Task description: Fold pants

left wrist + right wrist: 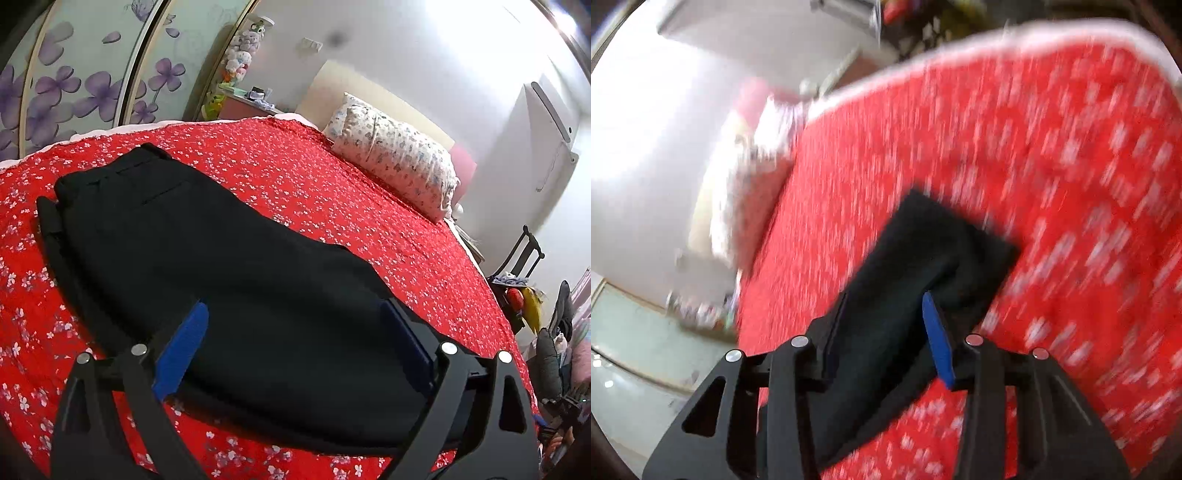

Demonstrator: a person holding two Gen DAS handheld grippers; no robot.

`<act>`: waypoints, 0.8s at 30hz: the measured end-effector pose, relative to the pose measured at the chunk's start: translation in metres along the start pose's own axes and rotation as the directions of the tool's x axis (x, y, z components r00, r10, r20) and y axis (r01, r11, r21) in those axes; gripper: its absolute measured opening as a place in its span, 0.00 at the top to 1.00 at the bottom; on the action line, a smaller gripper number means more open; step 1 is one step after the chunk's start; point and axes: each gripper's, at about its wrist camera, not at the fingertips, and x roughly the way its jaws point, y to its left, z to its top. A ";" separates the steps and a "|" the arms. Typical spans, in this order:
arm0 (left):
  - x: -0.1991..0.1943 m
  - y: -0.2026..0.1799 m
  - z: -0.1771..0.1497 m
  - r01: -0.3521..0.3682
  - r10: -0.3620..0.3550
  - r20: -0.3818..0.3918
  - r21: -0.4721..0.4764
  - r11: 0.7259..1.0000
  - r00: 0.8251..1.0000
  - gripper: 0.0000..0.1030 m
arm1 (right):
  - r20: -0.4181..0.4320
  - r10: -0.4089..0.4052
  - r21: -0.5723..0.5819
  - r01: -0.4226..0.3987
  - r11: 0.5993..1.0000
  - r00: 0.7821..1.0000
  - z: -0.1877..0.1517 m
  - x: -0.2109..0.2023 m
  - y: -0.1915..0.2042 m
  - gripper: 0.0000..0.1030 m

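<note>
Black pants (229, 273) lie folded lengthwise on a red flowered bedspread (332, 192), waistband at the far left. My left gripper (295, 332) hovers over their near end, jaws wide apart with blue pads (181, 350), empty. In the blurred right wrist view, my right gripper (882, 325) has its fingers partly apart on either side of a raised fold of the pants (923, 251). I cannot tell whether the cloth is pinched.
A flowered pillow (399, 155) lies at the bed's head. A purple-flower wardrobe (74, 85) stands behind the bed. A dark chair with clutter (517, 280) stands at the right bed edge. The bedspread (1052, 166) stretches beyond the pants.
</note>
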 end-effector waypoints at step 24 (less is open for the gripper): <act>0.010 0.007 -0.001 0.009 -0.011 -0.054 -0.030 1.000 0.998 0.07 | 0.123 -0.331 -0.230 0.352 0.907 0.935 -0.010 0.024 0.028 0.92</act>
